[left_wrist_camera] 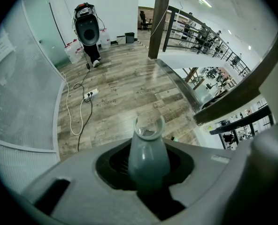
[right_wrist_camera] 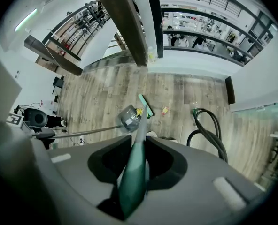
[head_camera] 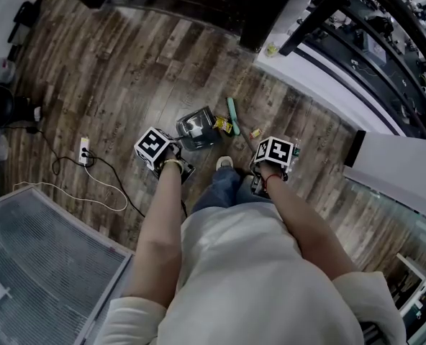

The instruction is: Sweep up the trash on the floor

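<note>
A grey dustpan [head_camera: 196, 129] stands on the wooden floor ahead of my feet. The green broom head [head_camera: 233, 115] rests just right of it, with a yellow piece of trash [head_camera: 223, 125] between them and a small scrap [head_camera: 255, 132] further right. My left gripper [head_camera: 171, 162] is shut on the grey dustpan handle [left_wrist_camera: 148, 158], whose hollow top end sticks up between the jaws. My right gripper [head_camera: 265, 171] is shut on the green broom handle [right_wrist_camera: 134, 172], which runs down to the broom head [right_wrist_camera: 146, 106] beside the dustpan [right_wrist_camera: 129, 118].
A power strip [head_camera: 84, 150] with black and white cables lies on the floor at the left. A ribbed glass panel [head_camera: 40, 257] borders the near left. A black hose [right_wrist_camera: 209, 130] coils at the right. A dark pillar [head_camera: 270, 6] and a railing stand ahead.
</note>
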Demonstrator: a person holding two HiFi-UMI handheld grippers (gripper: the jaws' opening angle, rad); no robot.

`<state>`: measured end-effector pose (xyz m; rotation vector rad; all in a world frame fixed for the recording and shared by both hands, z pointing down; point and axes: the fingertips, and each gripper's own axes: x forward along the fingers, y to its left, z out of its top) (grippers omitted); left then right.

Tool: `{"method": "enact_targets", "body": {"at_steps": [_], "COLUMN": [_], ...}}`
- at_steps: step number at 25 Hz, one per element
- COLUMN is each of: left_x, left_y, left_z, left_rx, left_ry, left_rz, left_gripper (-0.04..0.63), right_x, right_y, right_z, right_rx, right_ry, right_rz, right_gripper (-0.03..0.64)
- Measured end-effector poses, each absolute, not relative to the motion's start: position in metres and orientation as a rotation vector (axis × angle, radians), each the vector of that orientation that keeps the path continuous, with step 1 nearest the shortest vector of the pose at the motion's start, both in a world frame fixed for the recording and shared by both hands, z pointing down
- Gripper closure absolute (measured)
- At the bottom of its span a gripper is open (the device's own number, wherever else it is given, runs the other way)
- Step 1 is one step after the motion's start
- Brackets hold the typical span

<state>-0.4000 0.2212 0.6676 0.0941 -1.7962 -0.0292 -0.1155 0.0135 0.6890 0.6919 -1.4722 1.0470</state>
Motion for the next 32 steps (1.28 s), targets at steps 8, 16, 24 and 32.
{"method": "enact_targets", "body": {"at_steps": [8,16,24,32], "left_x": [-0.402,-0.402,-0.398,-0.397], "left_y": [0.228,0.228,0.208,0.208], "left_z": [0.67,0.669,0.667,0.665], "left_rx": [0.116,0.139,0.331,0.444], "left_ry": [-1.793,-1.789,-1.785,-1.723], "left_rz": [-0.03,-0.007,0.04,0.225], "left_gripper": [0.502,0.497,0.43,0.416], "right_x": [-0.136,-0.147,-0.146,-0.143], "right_y": [0.049,0.066,0.076,0.074], "right_z": [0.688,0.682,0.68,0.673], "right_rx": [0.559,0.459,0.445,0.427], "right_ry": [-1.461,-1.477,-1.458,-1.481], "right_rz": [1.124,1.077,1.147,1.087], "right_gripper": [0.518,0.518,0.518,0.519]}}
